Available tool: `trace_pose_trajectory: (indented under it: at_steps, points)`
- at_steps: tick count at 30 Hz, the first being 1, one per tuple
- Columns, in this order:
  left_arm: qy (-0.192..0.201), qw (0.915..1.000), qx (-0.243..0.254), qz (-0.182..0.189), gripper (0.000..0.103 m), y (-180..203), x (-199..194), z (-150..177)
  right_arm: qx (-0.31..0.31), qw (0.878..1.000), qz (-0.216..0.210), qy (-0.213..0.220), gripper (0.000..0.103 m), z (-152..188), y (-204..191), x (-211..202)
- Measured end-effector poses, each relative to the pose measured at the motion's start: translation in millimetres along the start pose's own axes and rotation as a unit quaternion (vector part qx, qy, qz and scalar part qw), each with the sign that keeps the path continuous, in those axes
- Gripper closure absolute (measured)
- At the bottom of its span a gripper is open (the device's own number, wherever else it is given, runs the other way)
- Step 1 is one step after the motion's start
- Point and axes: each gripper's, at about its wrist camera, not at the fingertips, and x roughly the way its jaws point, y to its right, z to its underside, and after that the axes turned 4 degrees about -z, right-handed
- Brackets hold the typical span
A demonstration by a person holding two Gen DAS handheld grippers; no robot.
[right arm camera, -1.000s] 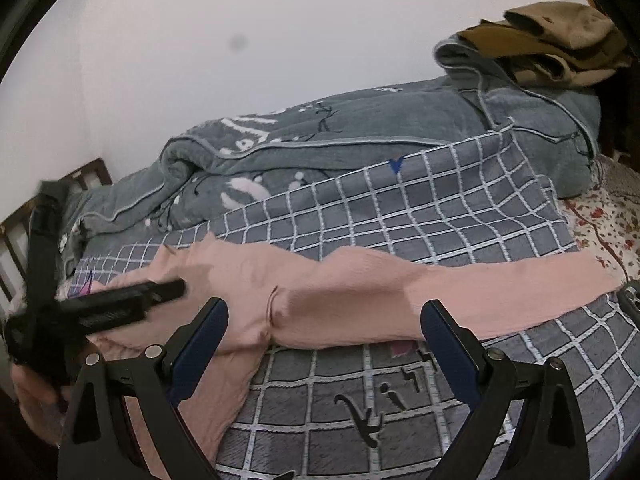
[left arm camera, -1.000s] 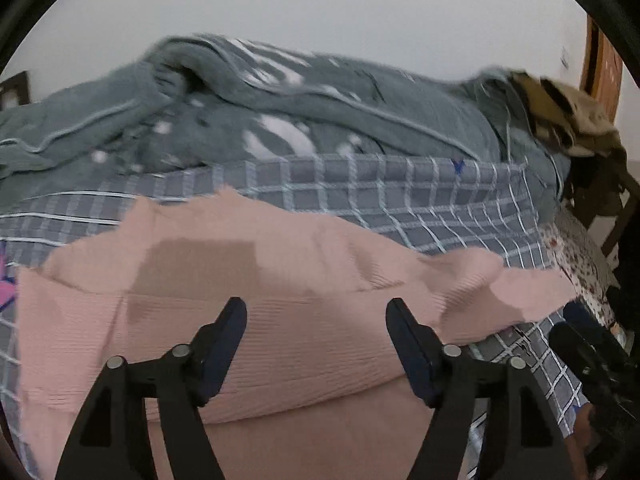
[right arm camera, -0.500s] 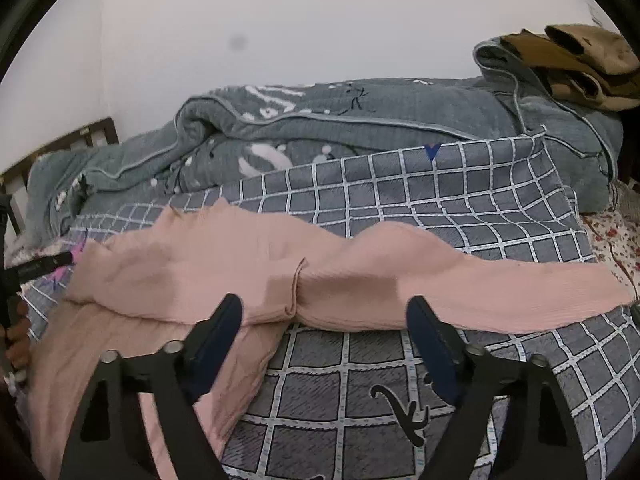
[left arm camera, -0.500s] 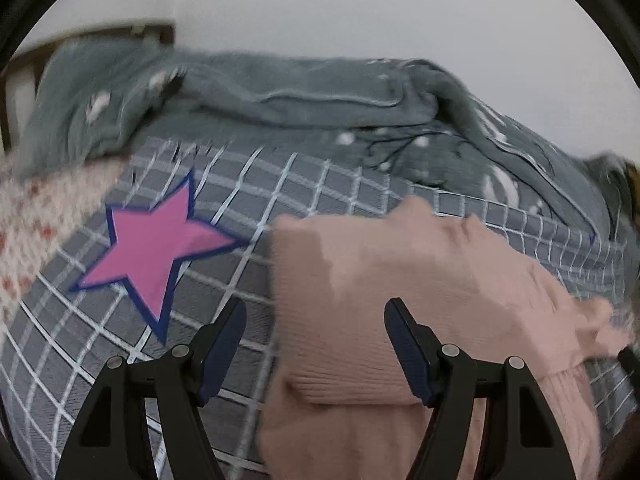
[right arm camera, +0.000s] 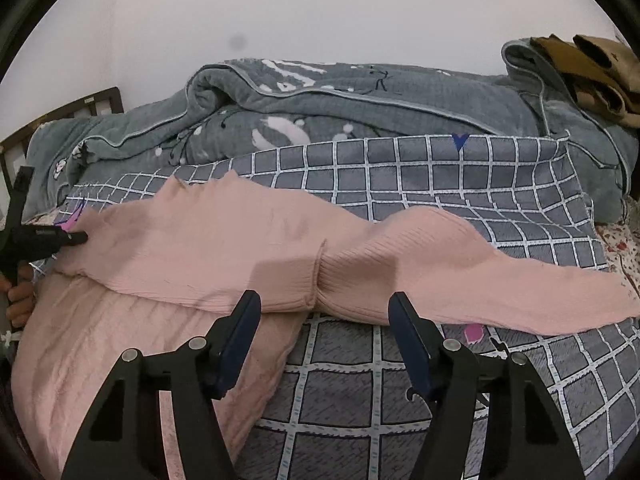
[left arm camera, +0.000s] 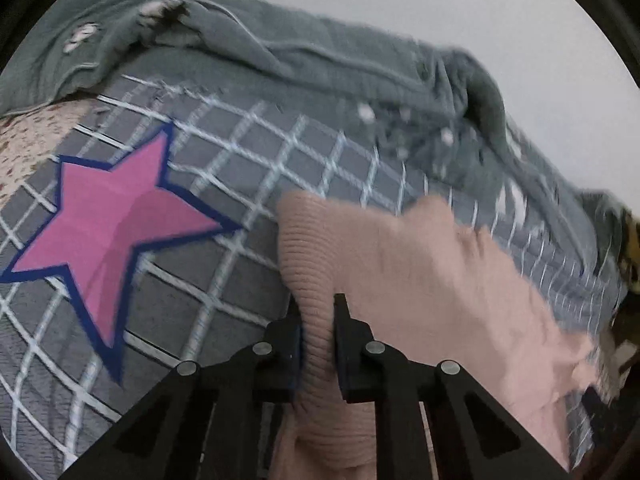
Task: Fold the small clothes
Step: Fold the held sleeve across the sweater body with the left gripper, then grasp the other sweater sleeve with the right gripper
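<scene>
So, mid-fold on the pink knit top, which lies spread across the grey checked sheet on the bed, body to the left and one long sleeve trailing off right. Left gripper is pinched tight on the ribbed left edge of the top, fabric bunched between its jaws; it sits low and nearly level, just right of the pink star print, and from the right wrist view it shows at the far left with the person's hand wrapped round its handle. Right gripper is spread wide, holding nothing, hovering low over the spot where sleeve meets body, jaws straddling the seam but apparently not touching cloth. Likely step: fold the left side inward; next move probably needs the left edge lifted and carried toward the middle while the right comes down to grab or pin the sleeve. Rumpled grey quilt sits behind, brown clothes piled top right.
</scene>
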Motion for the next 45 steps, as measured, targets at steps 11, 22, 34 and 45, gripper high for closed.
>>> trace_pose_trajectory:
  at_steps: [11,22,34,45]
  points:
    - [0.007,0.9989,0.024,-0.04,0.076,5,-3,6,-0.001,1.0,0.011,-0.017,0.038,1,-1,7]
    - [0.001,0.9936,0.073,-0.087,0.043,21,0,28,-0.014,0.996,0.04,-0.079,0.038,6,-5,31]
    - [-0.004,0.9903,0.095,-0.101,0.029,28,5,32,0.077,0.99,0.115,0.022,0.029,-23,114,-52]
    - [-0.005,0.9904,0.096,-0.099,0.027,29,6,32,0.18,0.971,0.155,-0.028,0.053,9,227,-52]
